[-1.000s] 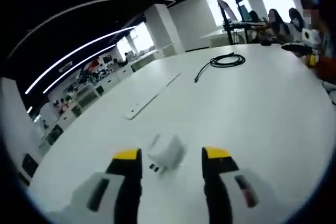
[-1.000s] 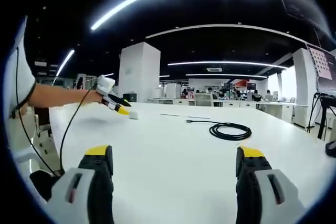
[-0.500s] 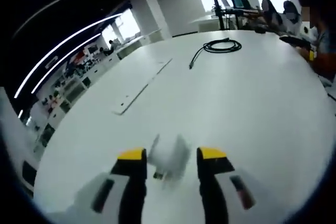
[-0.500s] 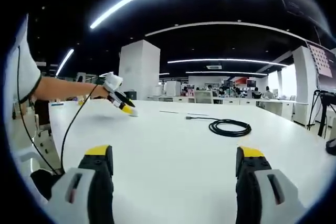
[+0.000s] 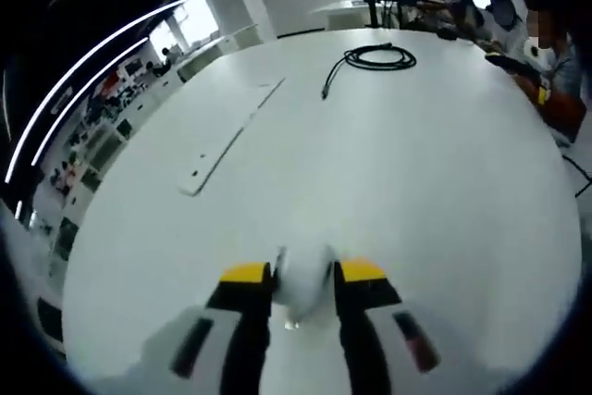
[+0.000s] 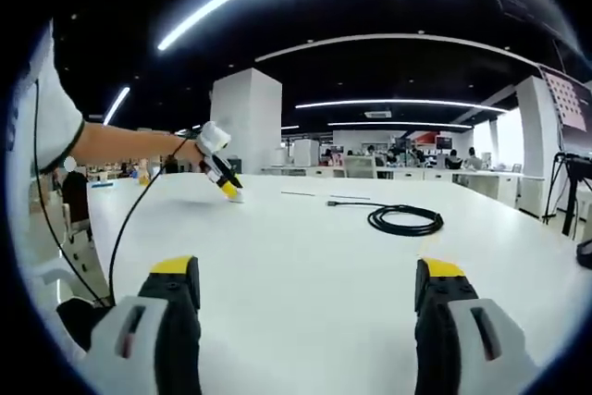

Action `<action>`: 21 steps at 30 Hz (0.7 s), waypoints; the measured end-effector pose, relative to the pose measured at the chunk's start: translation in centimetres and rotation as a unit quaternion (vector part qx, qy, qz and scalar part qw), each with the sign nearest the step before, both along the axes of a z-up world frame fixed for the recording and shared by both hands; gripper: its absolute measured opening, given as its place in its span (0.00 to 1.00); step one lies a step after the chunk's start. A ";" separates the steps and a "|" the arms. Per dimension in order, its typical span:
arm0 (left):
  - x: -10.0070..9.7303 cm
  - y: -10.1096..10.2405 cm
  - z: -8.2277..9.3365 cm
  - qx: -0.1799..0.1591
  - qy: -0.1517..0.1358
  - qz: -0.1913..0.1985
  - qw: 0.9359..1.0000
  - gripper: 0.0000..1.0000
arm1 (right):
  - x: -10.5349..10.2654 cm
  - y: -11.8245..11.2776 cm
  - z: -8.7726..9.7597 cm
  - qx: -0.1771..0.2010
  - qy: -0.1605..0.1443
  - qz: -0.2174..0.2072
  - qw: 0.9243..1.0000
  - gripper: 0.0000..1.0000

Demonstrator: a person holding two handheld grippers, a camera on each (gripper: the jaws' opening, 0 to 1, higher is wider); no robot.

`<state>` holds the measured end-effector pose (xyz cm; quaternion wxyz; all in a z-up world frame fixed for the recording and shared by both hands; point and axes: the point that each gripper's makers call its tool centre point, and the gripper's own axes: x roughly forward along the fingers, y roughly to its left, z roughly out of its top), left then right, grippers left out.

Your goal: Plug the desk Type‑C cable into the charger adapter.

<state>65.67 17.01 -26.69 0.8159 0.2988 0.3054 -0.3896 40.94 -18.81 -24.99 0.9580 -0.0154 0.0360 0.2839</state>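
Observation:
The white charger adapter [image 5: 302, 285] rests on the white table [image 5: 435, 164] between the yellow-tipped jaws of my left gripper [image 5: 303, 274], which press on both its sides. A black coiled Type-C cable [image 5: 376, 56] lies far ahead on the table, its plug end pointing toward the near side. In the right gripper view the same cable [image 6: 403, 220] lies ahead to the right, and my left gripper [image 6: 228, 191] shows at the far left, tips down on the adapter [image 6: 236, 198]. My right gripper [image 6: 308, 277] hangs open over bare table.
A long flat white strip [image 5: 231, 135] lies on the table left of the cable. A person sits at the table's far right edge [image 5: 553, 80]. A black cord [image 6: 129, 228] trails from the left gripper along the table's left side.
The left gripper's jaws have narrowed from wide apart to pressing the adapter's sides. The right gripper has barely moved and stays open.

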 end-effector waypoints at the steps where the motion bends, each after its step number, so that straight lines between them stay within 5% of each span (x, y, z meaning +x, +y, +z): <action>1: 0.0 0.0 -0.1 0.004 0.007 -0.003 1.000 0.25 | 0.0 0.0 0.0 0.000 0.001 0.000 1.000 0.98; 13: -0.1 -0.2 -1.4 0.071 0.134 -0.029 0.988 0.25 | 0.2 -0.3 -0.4 0.004 0.006 0.002 1.000 0.98; 21: -0.1 -0.5 -2.0 0.104 0.168 -0.036 0.980 0.25 | 0.3 -0.6 -0.5 0.003 0.007 0.000 1.000 0.98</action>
